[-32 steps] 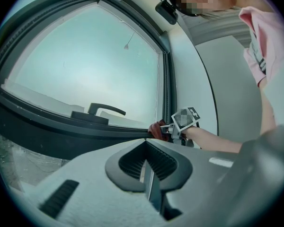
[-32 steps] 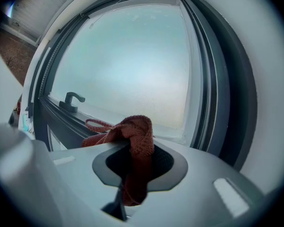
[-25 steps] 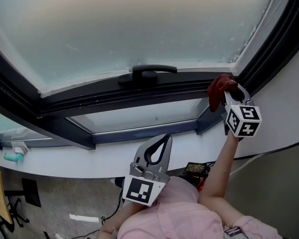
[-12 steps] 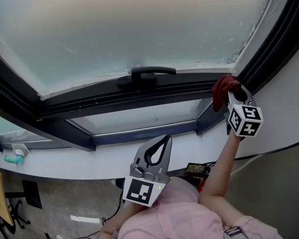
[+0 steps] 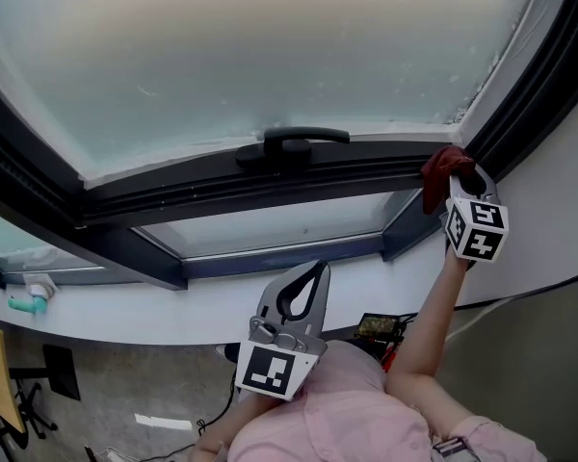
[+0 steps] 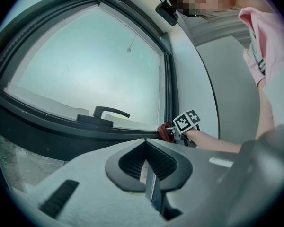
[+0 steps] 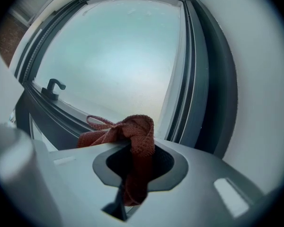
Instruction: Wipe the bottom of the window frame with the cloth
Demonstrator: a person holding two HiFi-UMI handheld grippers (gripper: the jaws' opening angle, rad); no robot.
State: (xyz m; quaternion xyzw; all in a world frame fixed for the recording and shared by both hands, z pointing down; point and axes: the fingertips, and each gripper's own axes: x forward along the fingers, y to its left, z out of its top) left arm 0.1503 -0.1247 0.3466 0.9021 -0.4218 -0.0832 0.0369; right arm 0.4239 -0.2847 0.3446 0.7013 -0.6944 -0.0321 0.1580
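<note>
1 cloth [image 5: 439, 171], 1 handle [image 5: 294, 141], 2 grippers. R arm stretched up; R gripper [image 5: 459, 187] clamps cloth at frame [image 5: 270, 189] btm-right corner. L gripper [image 5: 304, 291] low by chest, jaws together, empty.

The red cloth [image 7: 134, 137] is covering the right gripper's [image 7: 128, 186] jaw tips; at 8 o'clock in the head view, a teal object [image 5: 24, 304] is appearing too small to identify.

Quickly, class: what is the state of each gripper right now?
Left gripper: closed, holding nothing.
Right gripper: closed on the red cloth.
</note>
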